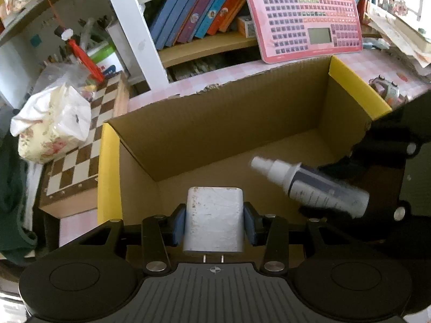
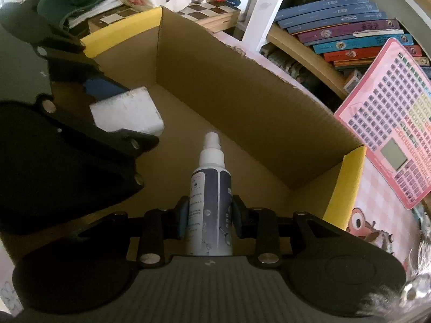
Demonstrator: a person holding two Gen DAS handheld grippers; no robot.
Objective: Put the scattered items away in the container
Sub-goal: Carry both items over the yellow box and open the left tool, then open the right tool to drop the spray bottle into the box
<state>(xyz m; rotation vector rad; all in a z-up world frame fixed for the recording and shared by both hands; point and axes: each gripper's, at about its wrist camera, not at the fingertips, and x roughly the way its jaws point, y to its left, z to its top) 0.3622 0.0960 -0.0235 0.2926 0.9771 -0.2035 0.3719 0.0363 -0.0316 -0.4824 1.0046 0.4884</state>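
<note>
Pink checked desk (image 1: 377, 67) carries an open cardboard box (image 1: 229, 123). Left claw (image 1: 214, 222) grips a white charger block (image 1: 214, 218) over the box; right claw (image 2: 208, 216) clamps a spray bottle (image 2: 211, 202) above it too. Books (image 1: 194, 8) line the shelf behind.

Left tool (image 1: 214, 222) and right tool (image 2: 208, 216) both angled steeply downward, pads clamped tight.

I am looking steeply down from both wrist cameras, each sitting close above the box (image 1: 242, 123). The left view is facing its long wall squarely; the right view (image 2: 242, 94) is facing it obliquely. Both are sharing the box interior and the shelf of books (image 1: 194, 8) (image 2: 344, 24).
</note>
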